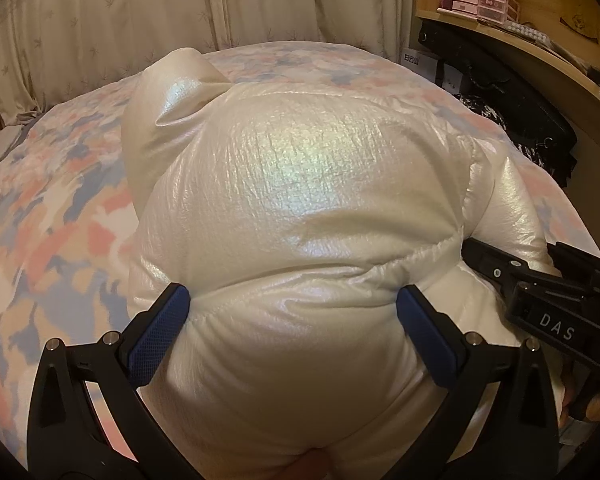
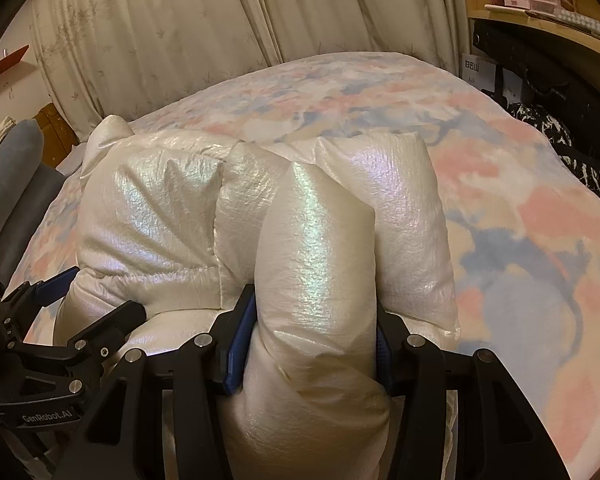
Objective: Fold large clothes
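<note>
**Puffy white jacket on the bed, one sleeve pinched, the other side straddled**

A shiny pearl-white puffer jacket lies bunched on a bed covered in a pink, blue and cream patterned spread. Cream curtains hang behind the bed, and a wooden shelf with small pink drawer boxes stands off to one side.

The left gripper has its fingers spread as wide as they go. A fat quilted bulge of the jacket swells up between them and fills the gap; the blue pads sit against its sides at a stitched seam, but whether they press into it cannot be told. The jacket's bulk stretches away ahead of these fingers, with a puffed fold sticking up at the far end.

The right gripper pinches a thick padded roll of the jacket, apparently a sleeve, between its fingers. The blue pads dent the padding on both sides, and the roll runs forward and slightly upward out of the grip. The rest of the jacket lies on the bed just ahead and to the left of these fingers, touching the roll.

Each gripper shows at the edge of the other's view, close beside the jacket.
</note>
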### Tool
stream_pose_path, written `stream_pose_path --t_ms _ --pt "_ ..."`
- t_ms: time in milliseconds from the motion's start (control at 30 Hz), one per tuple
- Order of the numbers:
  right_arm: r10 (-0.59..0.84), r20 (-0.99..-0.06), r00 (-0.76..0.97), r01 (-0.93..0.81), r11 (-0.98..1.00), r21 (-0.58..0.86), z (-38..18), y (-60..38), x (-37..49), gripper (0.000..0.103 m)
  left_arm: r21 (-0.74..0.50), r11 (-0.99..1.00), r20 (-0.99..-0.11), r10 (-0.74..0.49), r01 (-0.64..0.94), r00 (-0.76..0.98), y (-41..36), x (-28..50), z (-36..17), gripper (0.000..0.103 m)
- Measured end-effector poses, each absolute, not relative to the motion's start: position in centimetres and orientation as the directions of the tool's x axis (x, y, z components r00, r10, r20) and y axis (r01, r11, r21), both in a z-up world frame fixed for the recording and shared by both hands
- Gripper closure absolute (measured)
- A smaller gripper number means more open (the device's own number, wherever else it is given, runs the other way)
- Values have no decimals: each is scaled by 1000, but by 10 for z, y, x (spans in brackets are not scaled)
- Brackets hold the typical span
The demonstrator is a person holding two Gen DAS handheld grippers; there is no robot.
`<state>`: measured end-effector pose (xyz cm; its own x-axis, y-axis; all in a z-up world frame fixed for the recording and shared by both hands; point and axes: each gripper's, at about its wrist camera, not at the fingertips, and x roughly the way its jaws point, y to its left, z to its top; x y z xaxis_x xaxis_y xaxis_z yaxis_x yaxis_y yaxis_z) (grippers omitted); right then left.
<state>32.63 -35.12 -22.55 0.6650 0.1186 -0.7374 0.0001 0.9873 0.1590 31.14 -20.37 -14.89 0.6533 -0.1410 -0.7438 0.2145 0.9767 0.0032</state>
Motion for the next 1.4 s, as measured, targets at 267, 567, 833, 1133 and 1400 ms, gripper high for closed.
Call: stream_pose_path --t_ms 267,567,833,1133,1400 --pt "105 -766 634 -4 991 133 -216 -348 329 54 -21 974 -755 -163 226 635 -197 314 -146 0" --pt "92 -813 574 18 992 125 -178 -353 315 28 -106 963 -810 -228 247 540 -181 313 -119 1" --pt "127 -813 569 -4 988 151 -115 -360 275 7 -139 943 -794 -289 304 534 -158 272 -67 1" --pt "160 -811 563 -29 984 175 -84 -360 232 1 -98 930 -759 -301 355 577 -149 209 -38 1" --pt "165 -827 537 -17 983 185 -104 -373 222 1 -206 915 -792 -364 346 490 -143 214 -69 1"
